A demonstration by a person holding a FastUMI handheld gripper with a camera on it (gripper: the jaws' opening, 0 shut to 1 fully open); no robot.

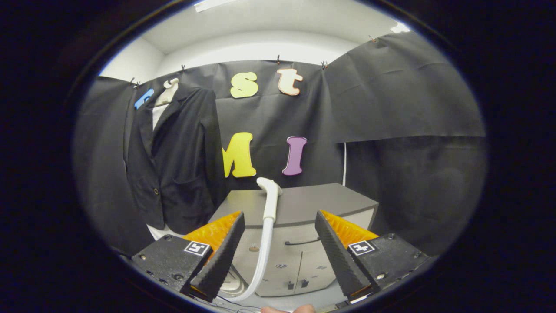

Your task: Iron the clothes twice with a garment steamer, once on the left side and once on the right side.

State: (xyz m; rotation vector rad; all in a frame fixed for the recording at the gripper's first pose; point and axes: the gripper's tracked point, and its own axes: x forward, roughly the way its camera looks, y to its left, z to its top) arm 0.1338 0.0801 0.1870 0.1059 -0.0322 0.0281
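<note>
A black jacket [173,161] hangs on a white hanger [167,89] against the booth's cloth wall, off to the left beyond my fingers. The white garment steamer head [270,193] rests on the front edge of a grey cabinet [312,202], with its white hose [263,256] curving down in front of the cabinet. My gripper [279,250] is open, fingers spread wide. The steamer's handle and hose stand ahead in the gap between the fingers, a little closer to the left one, untouched.
The grey cabinet has a drawer with a dark handle [302,242] and lower doors. A round base unit [232,284] sits low by the left finger, where the hose ends. A fingertip of a person [286,309] shows at the bottom.
</note>
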